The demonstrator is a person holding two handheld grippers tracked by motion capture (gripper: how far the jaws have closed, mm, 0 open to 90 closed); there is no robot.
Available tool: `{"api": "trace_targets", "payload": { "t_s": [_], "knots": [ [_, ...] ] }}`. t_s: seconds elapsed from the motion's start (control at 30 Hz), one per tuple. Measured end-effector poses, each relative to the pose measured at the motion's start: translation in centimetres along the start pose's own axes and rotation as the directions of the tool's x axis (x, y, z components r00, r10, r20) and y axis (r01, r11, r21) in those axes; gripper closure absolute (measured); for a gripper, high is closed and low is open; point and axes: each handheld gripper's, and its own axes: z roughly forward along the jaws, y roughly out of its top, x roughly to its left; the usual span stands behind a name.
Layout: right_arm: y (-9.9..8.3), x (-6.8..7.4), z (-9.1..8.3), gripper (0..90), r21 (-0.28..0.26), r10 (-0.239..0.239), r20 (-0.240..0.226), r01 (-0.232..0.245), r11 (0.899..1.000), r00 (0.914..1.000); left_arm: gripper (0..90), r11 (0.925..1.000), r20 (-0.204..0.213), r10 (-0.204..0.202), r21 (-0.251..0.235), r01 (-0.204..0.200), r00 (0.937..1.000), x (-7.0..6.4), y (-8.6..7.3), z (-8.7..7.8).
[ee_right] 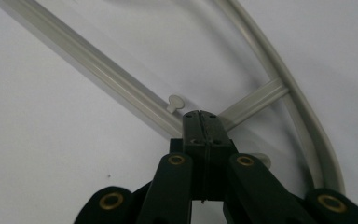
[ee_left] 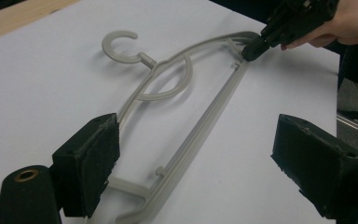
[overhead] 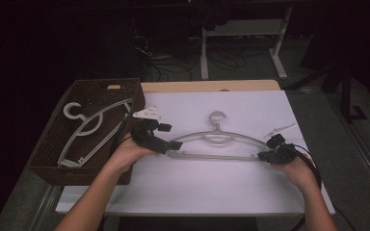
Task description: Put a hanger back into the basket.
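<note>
Two grey plastic hangers, one basket, two grippers; the first hanger point(overhead: 218, 139) lies flat on the white table cover point(overhead: 212, 192), hook pointing away from the person, its straight bar running left to right between the two hands; the second hanger point(overhead: 89, 130) lies inside the dark woven basket point(overhead: 46, 159) at the table's left edge, hook toward the basket's far left corner. The left gripper point(overhead: 173, 144), held in the person's left hand point(overhead: 125, 154), sits at the left end of the first hanger; in the left gripper view its jaws stand wide apart, one on either side of that end of the hanger point(ee_left: 186, 140), gripping nothing. The right gripper point(overhead: 265, 155), held in the right hand point(overhead: 294, 168), meets the right end of the same hanger; in the right gripper view its jaws are pressed together with no gap between the pads, the tip point(ee_right: 200, 123) resting at the corner where the bar joins the short brace of the hanger point(ee_right: 116, 88); whether any plastic is pinched between them cannot be told. A strip of bare wooden tabletop point(overhead: 212, 85) shows beyond the far edge of the cover.
</note>
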Motion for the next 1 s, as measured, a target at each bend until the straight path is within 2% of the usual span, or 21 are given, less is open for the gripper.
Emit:
{"api": "trace_targets", "payload": {
  "t_s": [0.07,0.1,0.13,0.2,0.3,0.5,0.6,0.77,0.87,1.0],
  "knots": [
    [0.0,0.0,0.0,89.5,0.001,0.002,-0.001,-0.002,1.0,1.0,15.2,0.9993,-0.032,0.022,0.032,-0.021,0.9992,0.2,0.1,1.2],
    [0.0,0.0,0.0,89.5,0.002,0.003,-0.002,-0.003,1.0,1.0,15.3,0.9993,-0.032,0.022,0.032,-0.021,0.9992,0.2,0.1,1.2],
    [0.0,0.0,0.0,89.5,0.002,0.002,-0.003,-0.002,1.0,1.0,15.6,0.9978,-0.057,0.037,0.057,-0.033,0.9977,0.5,0.1,2.4],
    [-0.1,-0.1,0.0,89.5,0.002,0.006,-0.008,-0.006,1.0,1.0,15.7,0.9958,-0.076,0.043,0.084,-0.036,0.9962,0.8,0.2,3.8],
    [-0.1,-0.1,0.1,89.5,0.004,0.01,-0.012,-0.01,1.0,0.9999,15.7,0.9942,-0.072,0.04,0.103,-0.032,0.9966,1.5,0.3,5.7],
    [-0.1,-0.2,0.1,89.6,0.006,0.005,-0.013,-0.005,1.0,0.9999,16.9,0.9861,-0.09,0.068,0.158,-0.053,0.9937,3.2,0.1,8.7],
    [-0.1,-0.2,0.1,89.6,0.007,0.006,-0.015,-0.006,1.0,0.9999,17.9,0.9791,-0.097,0.099,0.187,-0.079,0.9904,3.8,0.0,10.0],
    [-0.1,-0.2,0.1,89.6,0.009,0.007,-0.015,-0.007,1.0,0.9999,25.6,0.9688,-0.098,0.135,0.222,-0.11,0.9859,4.4,0.5,11.3],
    [-0.1,-0.2,0.1,89.6,0.009,0.007,-0.016,-0.007,1.0,0.9998,34.5,0.9545,-0.096,0.163,0.267,-0.133,0.9819,4.7,0.7,12.1],
    [-0.1,-0.2,0.1,89.6,0.009,0.008,-0.017,-0.007,1.0,0.9998,47.5,0.9431,-0.075,0.191,0.29,-0.162,0.9787,4.7,0.7,13.1]
  ]
}}
